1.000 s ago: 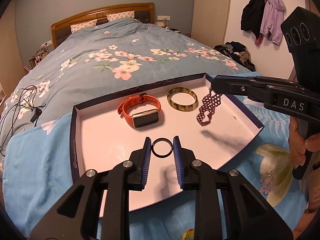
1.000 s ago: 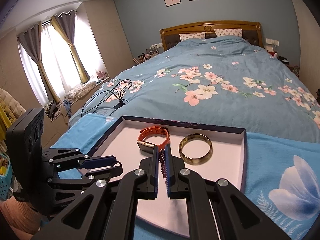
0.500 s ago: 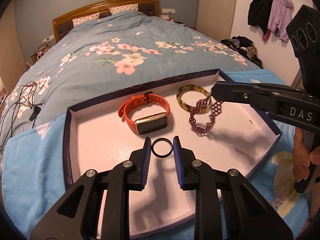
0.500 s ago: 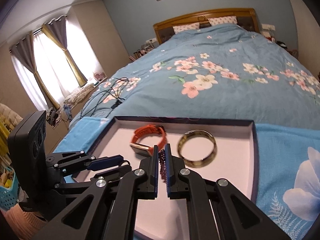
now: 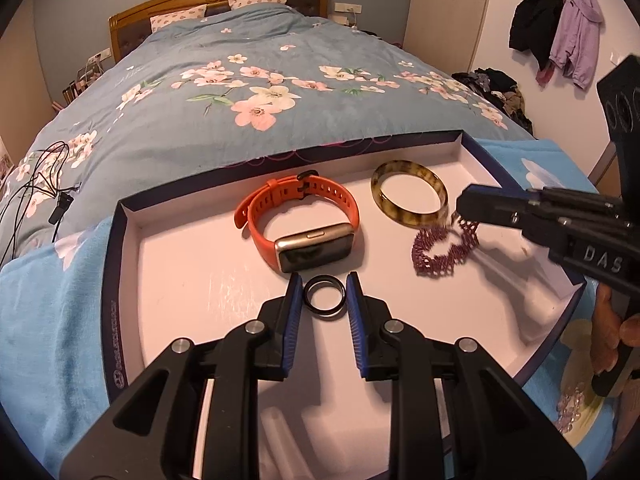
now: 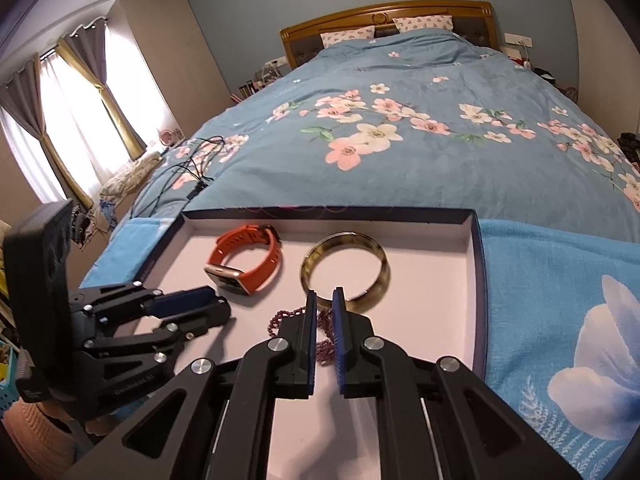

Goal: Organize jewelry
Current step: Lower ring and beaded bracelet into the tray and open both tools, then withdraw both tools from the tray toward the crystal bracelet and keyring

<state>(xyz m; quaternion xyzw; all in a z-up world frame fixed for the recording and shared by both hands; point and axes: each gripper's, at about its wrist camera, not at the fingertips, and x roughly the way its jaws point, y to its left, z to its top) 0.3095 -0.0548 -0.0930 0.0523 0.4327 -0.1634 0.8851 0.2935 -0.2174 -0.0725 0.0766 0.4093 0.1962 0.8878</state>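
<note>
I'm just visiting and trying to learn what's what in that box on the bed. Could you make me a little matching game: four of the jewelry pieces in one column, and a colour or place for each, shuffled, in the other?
Things:
1. watch
2. bangle
3. beaded bracelet
4. small ring

Descriptions:
A. dark purple-red, lying on the tray floor at the tips of the right hand-held gripper
B. black, between the fingers of the left hand-held gripper
C. orange strap
D. mottled brown and yellow, near the tray's far right corner

Pairs: 1-C, 2-D, 3-A, 4-B
</note>
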